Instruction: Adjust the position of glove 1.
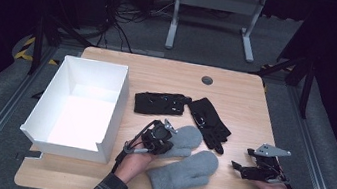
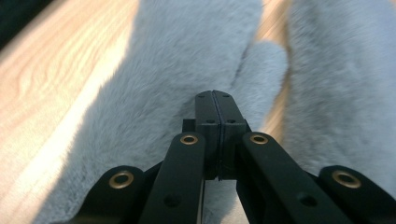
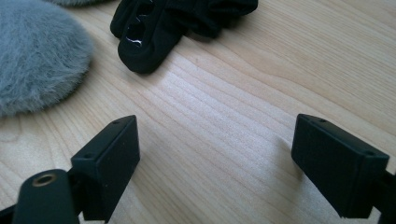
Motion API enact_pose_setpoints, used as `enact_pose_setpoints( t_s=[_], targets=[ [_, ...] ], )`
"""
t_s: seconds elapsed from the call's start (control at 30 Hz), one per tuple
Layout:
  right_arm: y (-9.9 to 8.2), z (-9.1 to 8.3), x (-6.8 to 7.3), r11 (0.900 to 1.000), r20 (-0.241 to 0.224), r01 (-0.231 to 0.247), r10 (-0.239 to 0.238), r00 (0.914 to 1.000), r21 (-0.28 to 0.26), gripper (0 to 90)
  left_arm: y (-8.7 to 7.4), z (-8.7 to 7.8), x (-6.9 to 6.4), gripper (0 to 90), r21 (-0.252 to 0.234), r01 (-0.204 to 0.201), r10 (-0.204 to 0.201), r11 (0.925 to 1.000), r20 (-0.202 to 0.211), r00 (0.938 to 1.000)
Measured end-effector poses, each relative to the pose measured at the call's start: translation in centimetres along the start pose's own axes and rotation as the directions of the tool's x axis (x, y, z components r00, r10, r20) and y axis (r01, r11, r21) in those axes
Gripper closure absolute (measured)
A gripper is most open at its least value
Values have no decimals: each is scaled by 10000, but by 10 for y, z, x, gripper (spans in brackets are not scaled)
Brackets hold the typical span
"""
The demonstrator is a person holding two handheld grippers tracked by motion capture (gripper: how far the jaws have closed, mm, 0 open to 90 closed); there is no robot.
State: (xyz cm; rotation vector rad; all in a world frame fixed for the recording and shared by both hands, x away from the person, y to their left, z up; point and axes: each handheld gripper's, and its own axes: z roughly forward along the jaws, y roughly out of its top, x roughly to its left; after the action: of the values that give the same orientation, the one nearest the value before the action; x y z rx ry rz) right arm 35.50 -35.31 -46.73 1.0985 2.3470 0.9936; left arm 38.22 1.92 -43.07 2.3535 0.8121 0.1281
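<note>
Two grey fluffy mittens lie side by side near the table's front: one (image 1: 186,138) farther back, the other (image 1: 185,174) closer to me. My left gripper (image 1: 165,144) hovers over the cuff end of the farther mitten (image 2: 177,56), its jaws (image 2: 215,100) pressed together with nothing visible between them; the nearer mitten (image 2: 341,84) is to its right. My right gripper (image 1: 243,157) rests low at the front right, open over bare wood (image 3: 215,126). In its view a mitten tip (image 3: 37,51) and black glove fingertips (image 3: 154,32) lie ahead.
A white open box (image 1: 116,112) stands at the table's left. Two black gloves (image 1: 161,103) (image 1: 208,123) lie mid-table behind the mittens. A round grommet (image 1: 207,80) sits near the far edge. A table frame and cables are on the floor beyond.
</note>
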Motion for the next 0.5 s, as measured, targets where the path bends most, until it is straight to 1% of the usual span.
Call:
enact_pose_setpoints(
  t_s=[0.03,0.07,0.1,0.13,0.2,0.23,0.3,0.33,0.37,0.4,0.43,0.5],
  targets=[
    [0,0,0,10000,8,-3,3,10000,-3,158,1,-2,0,866,-95,-87,87,9999,-29,10000],
    [0,0,0,10000,8,-3,3,10000,-3,158,2,-4,1,866,-224,-179,176,9996,-143,9997],
    [0,0,0,10000,-14,2,-2,10000,-8,158,3,-7,3,847,-336,-330,322,9989,-250,9992],
    [0,0,0,10000,-6,-7,7,10000,-11,158,5,-10,6,818,-470,-616,593,9970,-476,9971],
    [0,0,0,10000,-5,-4,4,10000,-10,158,7,-10,11,733,-569,-917,874,9942,-742,9934],
    [0,0,0,10000,-4,-9,9,10000,-9,158,7,-9,14,681,-595,-1076,1027,9924,-804,9915],
    [0,0,0,10000,-9,-1,1,10000,-8,158,7,-6,19,622,-636,-1217,1170,9905,-730,9904],
    [0,0,0,10000,-1,-11,11,10000,-9,158,7,-3,22,604,-561,-1262,1226,9904,-628,9905],
    [0,0,0,10000,5,-3,3,10000,-1,158,7,-1,24,585,-488,-1325,1294,9900,-612,9897],
    [0,0,0,10000,12,-5,5,10000,-5,158,6,1,24,572,-404,-1307,1284,9906,-549,9902],
    [0,0,0,10000,-10,-4,4,10000,-10,158,6,4,26,568,-234,-1427,1415,9895,-460,9889],
    [0,0,0,10000,-12,-4,4,10000,-11,158,4,9,28,570,-98,-1433,1429,9896,-370,9890]
  ],
)
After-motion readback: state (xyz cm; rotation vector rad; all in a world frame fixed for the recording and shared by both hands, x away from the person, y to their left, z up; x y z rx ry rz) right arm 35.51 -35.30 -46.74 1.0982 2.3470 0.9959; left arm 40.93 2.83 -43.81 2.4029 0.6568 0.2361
